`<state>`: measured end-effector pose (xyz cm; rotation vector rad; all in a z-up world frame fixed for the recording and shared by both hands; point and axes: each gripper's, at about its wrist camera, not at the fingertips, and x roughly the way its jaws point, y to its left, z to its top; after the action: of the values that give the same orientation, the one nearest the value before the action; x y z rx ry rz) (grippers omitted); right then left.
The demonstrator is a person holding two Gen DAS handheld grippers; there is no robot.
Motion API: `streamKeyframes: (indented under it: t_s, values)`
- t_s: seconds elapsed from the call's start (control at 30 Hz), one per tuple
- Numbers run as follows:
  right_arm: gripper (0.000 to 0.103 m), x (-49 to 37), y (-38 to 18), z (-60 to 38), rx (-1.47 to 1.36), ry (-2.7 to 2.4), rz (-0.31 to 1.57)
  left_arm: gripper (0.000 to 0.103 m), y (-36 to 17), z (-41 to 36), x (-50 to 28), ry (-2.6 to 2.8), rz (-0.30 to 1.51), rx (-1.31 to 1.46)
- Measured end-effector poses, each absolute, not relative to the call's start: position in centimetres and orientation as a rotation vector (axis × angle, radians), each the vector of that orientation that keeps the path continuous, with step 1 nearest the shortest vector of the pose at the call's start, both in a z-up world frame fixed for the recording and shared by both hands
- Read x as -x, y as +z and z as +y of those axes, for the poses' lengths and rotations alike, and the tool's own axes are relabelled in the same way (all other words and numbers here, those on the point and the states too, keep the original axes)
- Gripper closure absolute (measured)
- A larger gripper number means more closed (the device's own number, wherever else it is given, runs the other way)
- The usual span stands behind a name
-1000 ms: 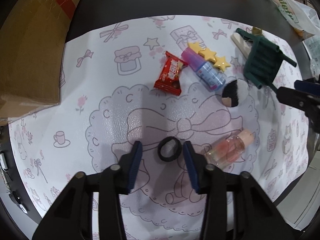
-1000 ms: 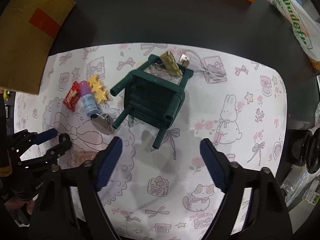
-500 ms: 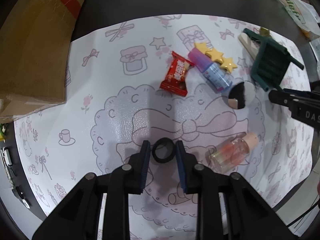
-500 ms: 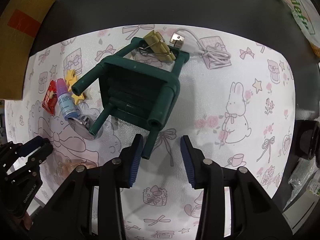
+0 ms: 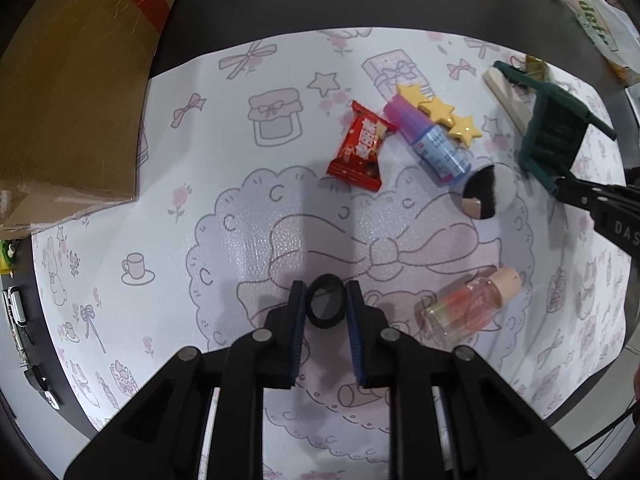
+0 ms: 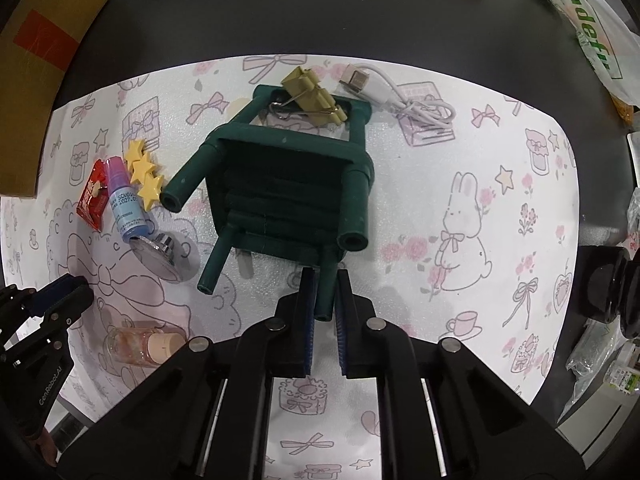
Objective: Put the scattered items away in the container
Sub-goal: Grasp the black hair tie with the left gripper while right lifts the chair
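Observation:
My left gripper (image 5: 326, 300) is shut on a black hair tie (image 5: 325, 307) on the patterned mat (image 5: 160, 208). My right gripper (image 6: 323, 300) is shut on one leg of a small dark green chair (image 6: 288, 196) that lies tipped on the mat. A red candy packet (image 5: 360, 146), a blue and pink bottle (image 5: 428, 144), yellow star clip (image 5: 444, 116), a makeup brush (image 5: 482, 196) and a clear bottle with a peach cap (image 5: 468, 306) lie scattered. A cardboard box (image 5: 72, 92) stands at the far left.
A gold binder clip (image 6: 312, 96) and a white USB cable (image 6: 400, 96) lie behind the chair. A plastic bag (image 6: 584, 28) lies on the dark table at the far right. Dark objects (image 6: 612, 288) sit at the right edge.
Both grippers have closed: the left onto the hair tie, the right onto the chair leg after moving in toward the chair.

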<state>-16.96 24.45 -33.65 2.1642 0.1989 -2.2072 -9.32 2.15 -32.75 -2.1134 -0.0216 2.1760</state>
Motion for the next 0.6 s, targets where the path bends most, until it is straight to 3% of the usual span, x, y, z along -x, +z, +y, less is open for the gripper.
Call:
streamKeyframes:
  t_s: [0.6]
  values:
    - [0.096,17.7,-31.0,24.0,-2.089,-2.251,0.198,0.083,-29.3,0.8,8.9,2.244,-0.094,2.062]
